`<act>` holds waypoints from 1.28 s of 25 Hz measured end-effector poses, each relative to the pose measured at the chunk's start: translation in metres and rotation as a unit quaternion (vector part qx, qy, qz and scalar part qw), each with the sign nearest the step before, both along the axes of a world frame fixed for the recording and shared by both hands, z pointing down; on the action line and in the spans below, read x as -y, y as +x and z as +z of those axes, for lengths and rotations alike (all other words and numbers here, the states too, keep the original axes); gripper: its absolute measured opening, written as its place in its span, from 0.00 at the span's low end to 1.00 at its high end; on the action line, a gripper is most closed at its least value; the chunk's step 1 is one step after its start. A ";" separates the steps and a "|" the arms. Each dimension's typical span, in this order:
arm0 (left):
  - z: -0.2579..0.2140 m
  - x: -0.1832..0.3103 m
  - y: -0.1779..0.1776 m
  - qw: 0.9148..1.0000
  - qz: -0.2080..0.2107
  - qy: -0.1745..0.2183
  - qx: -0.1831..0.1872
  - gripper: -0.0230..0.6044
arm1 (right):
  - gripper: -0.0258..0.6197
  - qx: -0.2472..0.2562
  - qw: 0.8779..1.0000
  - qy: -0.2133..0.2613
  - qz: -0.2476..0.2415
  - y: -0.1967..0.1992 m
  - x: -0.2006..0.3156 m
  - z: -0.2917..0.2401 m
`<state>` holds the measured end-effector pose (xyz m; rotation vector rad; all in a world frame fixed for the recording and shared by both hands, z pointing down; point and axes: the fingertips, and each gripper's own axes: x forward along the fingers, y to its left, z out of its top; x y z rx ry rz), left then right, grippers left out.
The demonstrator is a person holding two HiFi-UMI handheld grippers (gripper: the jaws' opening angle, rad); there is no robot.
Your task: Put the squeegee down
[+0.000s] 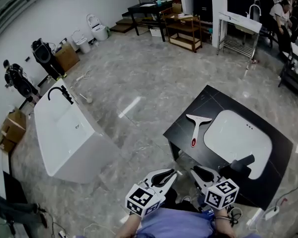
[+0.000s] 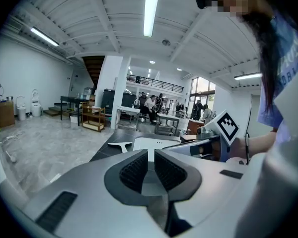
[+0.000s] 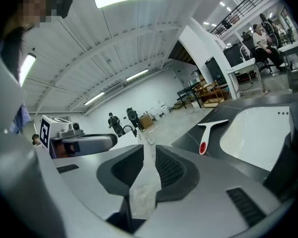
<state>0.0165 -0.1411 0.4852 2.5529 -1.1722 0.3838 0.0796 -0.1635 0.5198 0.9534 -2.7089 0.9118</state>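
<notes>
The squeegee (image 1: 196,125), white with a red spot at its handle end, lies flat on the black counter (image 1: 213,100), just left of the white sink basin (image 1: 238,138). No gripper touches it. It also shows in the left gripper view as the squeegee (image 2: 120,145) and in the right gripper view as the squeegee (image 3: 208,133). My left gripper (image 1: 175,172) hangs close to my body, short of the counter's near edge, jaws together and empty (image 2: 151,155). Beside it, my right gripper (image 1: 192,169) keeps a narrow gap between its pads, with nothing in it (image 3: 150,150).
A white bathtub (image 1: 64,133) with a black faucet (image 1: 57,90) stands to the left across the marble floor. A black tap (image 1: 241,162) sits at the basin's near side. Tables, shelves and seated people are at the far back right.
</notes>
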 end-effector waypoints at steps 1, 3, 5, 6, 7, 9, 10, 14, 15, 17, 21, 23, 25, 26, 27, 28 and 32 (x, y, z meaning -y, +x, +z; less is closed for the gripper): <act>0.004 -0.006 0.002 1.000 -0.001 -0.005 0.002 0.11 | 0.17 0.002 1.000 -0.003 -0.003 0.002 -0.005 0.004; 0.008 -0.015 0.005 1.000 -0.001 -0.014 0.004 0.11 | 0.17 0.004 1.000 -0.007 -0.007 0.004 -0.015 0.009; 0.009 -0.019 0.008 1.000 0.000 -0.016 0.006 0.11 | 0.17 0.003 1.000 -0.009 -0.007 0.006 -0.020 0.008; 0.008 -0.019 0.010 1.000 0.001 -0.016 0.007 0.11 | 0.17 0.004 1.000 -0.008 -0.006 0.006 -0.021 0.008; 0.007 -0.019 0.012 1.000 0.003 -0.014 0.007 0.11 | 0.17 0.005 1.000 -0.008 -0.005 0.007 -0.022 0.007; 0.003 -0.021 0.015 1.000 0.008 -0.011 0.005 0.11 | 0.16 0.006 1.000 -0.009 -0.002 0.009 -0.023 0.007; 0.002 -0.022 0.016 1.000 0.009 -0.010 0.004 0.11 | 0.16 0.005 1.000 -0.008 -0.002 0.010 -0.023 0.007; -0.001 -0.026 0.011 1.000 0.005 -0.005 0.003 0.11 | 0.16 0.002 1.000 0.001 0.003 0.011 -0.021 0.001; -0.001 -0.027 0.007 1.000 0.003 -0.004 0.003 0.11 | 0.16 0.001 1.000 0.005 0.005 0.010 -0.020 -0.001; -0.001 -0.032 -0.002 1.000 -0.001 -0.003 0.001 0.11 | 0.16 -0.001 1.000 0.011 0.005 0.006 -0.022 -0.002; 0.000 -0.053 -0.024 1.000 -0.006 -0.004 -0.002 0.11 | 0.16 -0.006 1.000 0.008 0.009 -0.011 -0.039 -0.004; 0.000 -0.068 -0.039 1.000 -0.014 0.000 0.000 0.11 | 0.16 -0.005 1.000 0.005 0.007 -0.024 -0.052 -0.003; 0.002 -0.086 -0.057 1.000 -0.023 0.002 0.005 0.11 | 0.16 -0.003 1.000 -0.002 0.001 -0.040 -0.068 0.001; 0.003 -0.095 -0.067 1.000 -0.029 0.000 0.005 0.11 | 0.16 -0.002 1.000 -0.007 -0.004 -0.049 -0.079 0.003; 0.005 -0.104 -0.076 0.999 -0.036 -0.003 0.004 0.11 | 0.16 0.000 1.000 -0.012 -0.009 -0.057 -0.089 0.003; 0.005 -0.113 -0.086 0.999 -0.043 -0.006 0.001 0.11 | 0.16 0.003 1.000 -0.016 -0.013 -0.065 -0.100 0.003; -0.001 -0.145 -0.121 0.998 -0.061 -0.006 -0.010 0.11 | 0.16 0.004 0.999 -0.022 -0.024 -0.098 -0.136 0.000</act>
